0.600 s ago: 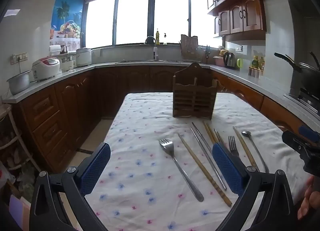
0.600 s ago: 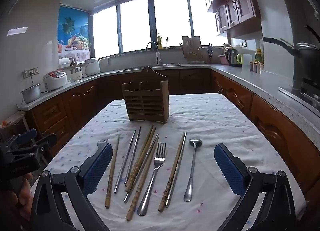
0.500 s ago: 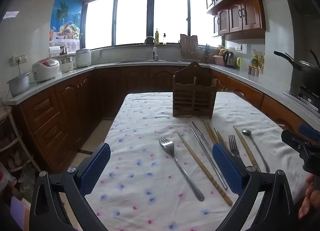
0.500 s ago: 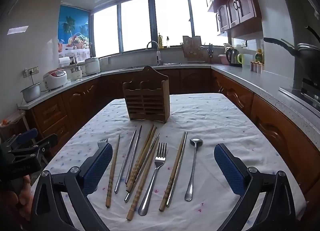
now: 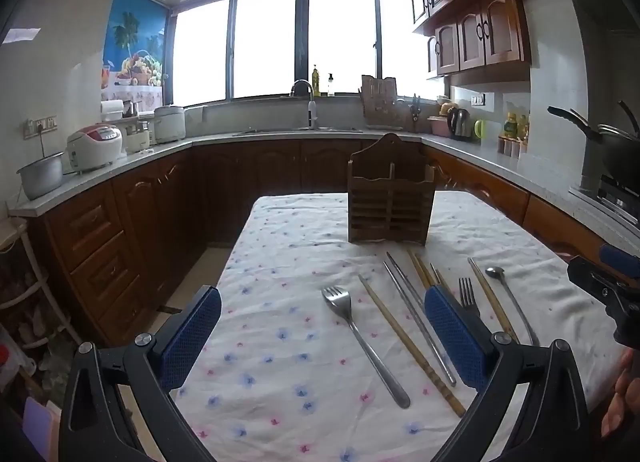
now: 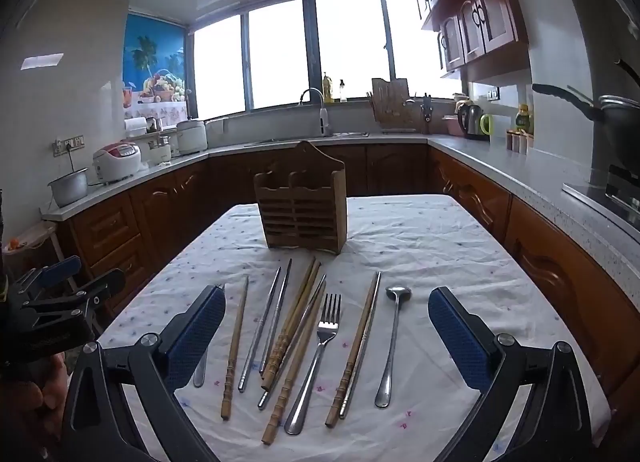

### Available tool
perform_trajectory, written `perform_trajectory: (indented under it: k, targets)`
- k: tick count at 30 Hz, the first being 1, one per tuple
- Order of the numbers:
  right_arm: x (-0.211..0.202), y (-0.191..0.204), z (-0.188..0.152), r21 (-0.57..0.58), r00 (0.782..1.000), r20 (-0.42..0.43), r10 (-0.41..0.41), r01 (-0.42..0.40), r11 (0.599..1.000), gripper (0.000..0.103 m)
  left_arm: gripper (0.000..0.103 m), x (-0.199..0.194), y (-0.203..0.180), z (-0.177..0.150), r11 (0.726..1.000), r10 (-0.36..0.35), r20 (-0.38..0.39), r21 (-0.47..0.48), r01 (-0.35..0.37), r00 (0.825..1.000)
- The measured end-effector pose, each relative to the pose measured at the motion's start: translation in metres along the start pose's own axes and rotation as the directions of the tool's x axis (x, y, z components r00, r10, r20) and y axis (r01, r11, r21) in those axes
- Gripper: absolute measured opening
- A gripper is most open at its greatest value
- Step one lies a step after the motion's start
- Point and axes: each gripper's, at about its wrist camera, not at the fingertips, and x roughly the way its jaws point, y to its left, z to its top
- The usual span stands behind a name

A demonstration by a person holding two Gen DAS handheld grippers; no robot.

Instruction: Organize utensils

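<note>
A wooden utensil holder stands upright mid-table; it also shows in the left wrist view. In front of it lie a fork, a spoon, several wooden chopsticks and metal chopsticks. A second fork lies furthest left. My right gripper is open and empty, hovering above the utensils. My left gripper is open and empty, above the left fork. Each gripper shows at the edge of the other's view.
The table wears a white flowered cloth. Brown cabinets and grey counters ring the room, with rice cookers on the left, a sink at the back and a pan on the right.
Both grippers have barely shifted; the views have crept slightly. Nothing was picked up or moved.
</note>
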Motion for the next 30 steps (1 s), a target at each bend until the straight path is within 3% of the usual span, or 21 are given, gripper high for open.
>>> perform_trajectory:
  k: [30]
  targets:
    - [-0.0046,0.0019,0.0042,-0.011,0.999,0.027,0.021,-0.021,1.0,0.102,0.102,-0.0028,-0.0026,0.0018,1.0,0.011,0.013,0.005,-0.011,1.0]
